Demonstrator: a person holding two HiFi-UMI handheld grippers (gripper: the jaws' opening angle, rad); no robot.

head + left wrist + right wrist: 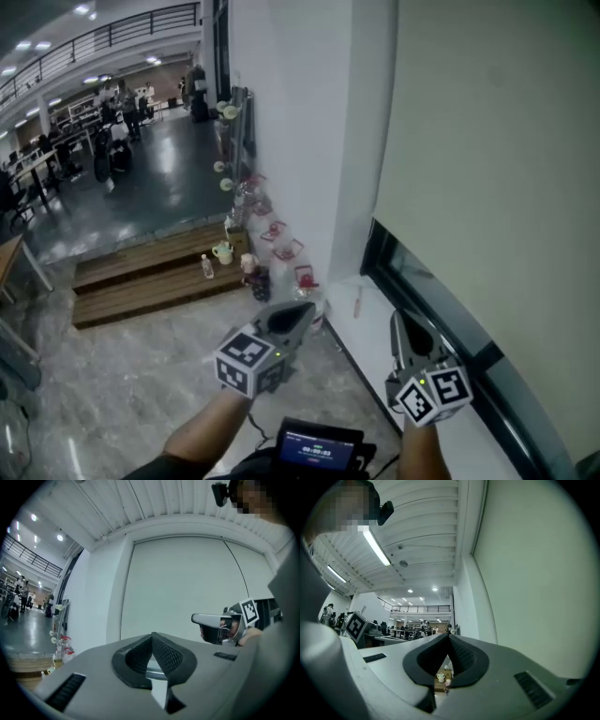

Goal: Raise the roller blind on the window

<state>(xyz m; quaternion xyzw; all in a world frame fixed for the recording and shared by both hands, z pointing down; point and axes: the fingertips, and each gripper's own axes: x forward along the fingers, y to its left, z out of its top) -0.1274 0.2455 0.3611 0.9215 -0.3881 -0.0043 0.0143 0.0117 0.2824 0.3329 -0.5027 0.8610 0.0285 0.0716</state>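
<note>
Two grippers low in frame: my left gripper (298, 317) at bottom centre, my right gripper (399, 324) at bottom right. Both have jaws pressed together, nothing between them. One roller blind (497, 141) fills the right side, drawn down, with a dark strip of window (450, 305) below its hem. Two wooden steps (150, 272) at left.

You have no print you can read here: the small screen (317, 450) low in the head view shows digits too blurred to make out, and the left cube (248, 364) and right cube (431, 394) carry only square black-and-white markers.
</note>
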